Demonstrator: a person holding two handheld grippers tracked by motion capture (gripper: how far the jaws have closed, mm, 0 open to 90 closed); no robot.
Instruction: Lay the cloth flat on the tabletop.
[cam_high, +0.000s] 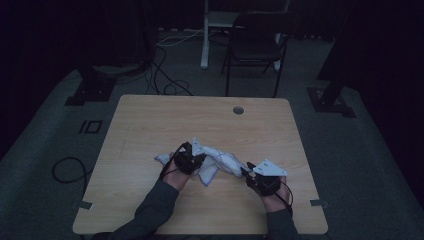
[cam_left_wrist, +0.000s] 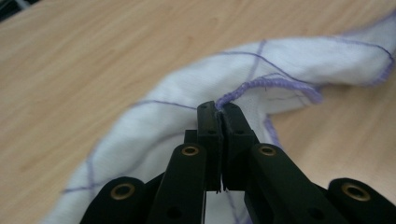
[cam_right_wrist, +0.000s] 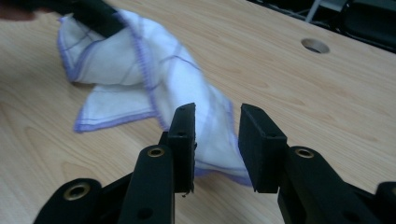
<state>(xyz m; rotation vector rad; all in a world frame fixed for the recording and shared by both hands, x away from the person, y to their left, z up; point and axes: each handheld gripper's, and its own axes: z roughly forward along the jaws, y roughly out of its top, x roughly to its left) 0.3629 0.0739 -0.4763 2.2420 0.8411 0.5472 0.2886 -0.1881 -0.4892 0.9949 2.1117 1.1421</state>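
A white cloth with purple stitched lines (cam_high: 216, 162) lies crumpled on the near middle of the wooden table (cam_high: 200, 117). My left gripper (cam_high: 199, 158) is at its left end, shut on the purple hem; in the left gripper view the jaws (cam_left_wrist: 219, 109) pinch the cloth's edge (cam_left_wrist: 289, 70) and lift it off the wood. My right gripper (cam_high: 246, 171) is at the cloth's right end. Its jaws (cam_right_wrist: 217, 116) stand apart, with a strip of cloth (cam_right_wrist: 173, 70) running under and between them, not pressed. The left gripper (cam_right_wrist: 93, 16) holds the far end in the right gripper view.
A round cable hole (cam_high: 238, 110) sits near the table's far edge (cam_right_wrist: 315, 45). Beyond the table stand a dark folding chair (cam_high: 255, 45) and a white post. A black cable loop (cam_high: 67, 170) lies on the floor at the left.
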